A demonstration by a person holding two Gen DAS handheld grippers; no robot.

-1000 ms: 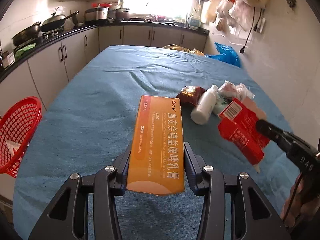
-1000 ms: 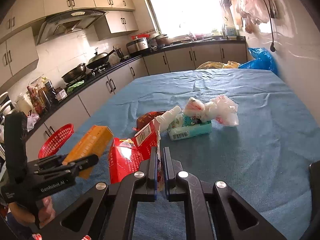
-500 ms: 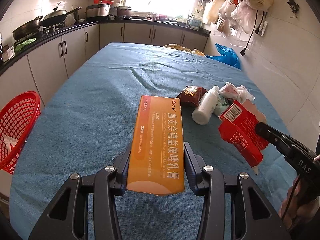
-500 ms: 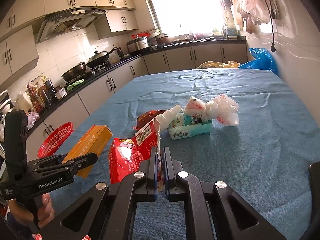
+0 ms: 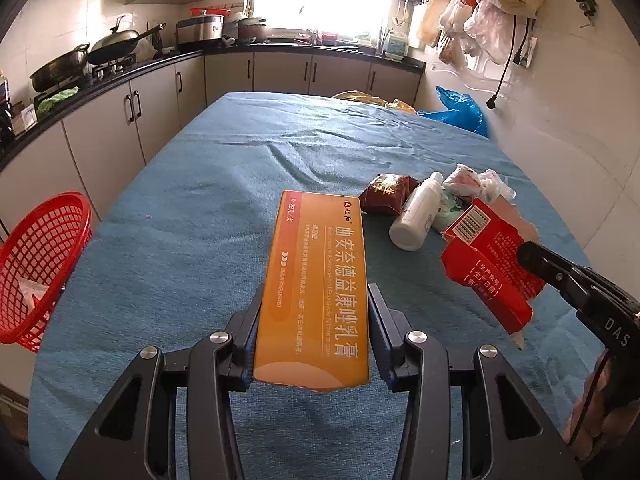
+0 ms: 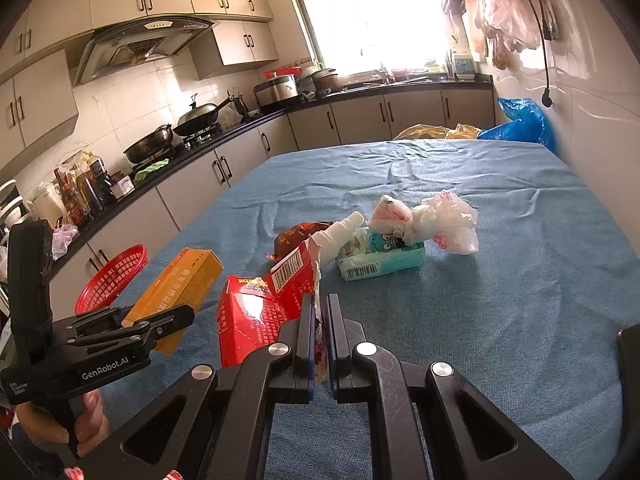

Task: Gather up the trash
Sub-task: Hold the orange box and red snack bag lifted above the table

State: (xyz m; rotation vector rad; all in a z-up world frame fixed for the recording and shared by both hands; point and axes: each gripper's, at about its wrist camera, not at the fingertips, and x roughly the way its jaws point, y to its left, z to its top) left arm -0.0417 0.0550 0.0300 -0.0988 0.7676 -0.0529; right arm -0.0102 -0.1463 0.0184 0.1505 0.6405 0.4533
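My left gripper (image 5: 314, 300) is shut on a long orange box (image 5: 316, 280) and holds it above the blue tablecloth (image 5: 192, 208); the box also shows in the right wrist view (image 6: 180, 284). My right gripper (image 6: 319, 308) is shut on a torn red carton (image 6: 260, 304), also in the left wrist view (image 5: 488, 264). On the cloth lie a white bottle (image 5: 416, 216), a brown snack bag (image 5: 386, 194), a teal tissue pack (image 6: 380, 260) and crumpled plastic wrappers (image 6: 440, 220). A red basket (image 5: 36, 264) sits off the table's left edge.
Kitchen counters with pans (image 5: 112, 46) run along the left and back. A blue plastic bag (image 5: 460, 110) and a yellow bag (image 5: 368, 100) lie past the table's far end. A tiled wall (image 5: 560, 120) stands close on the right.
Both grippers have risen a little with their loads and stay shut. The trash on the cloth has not moved.
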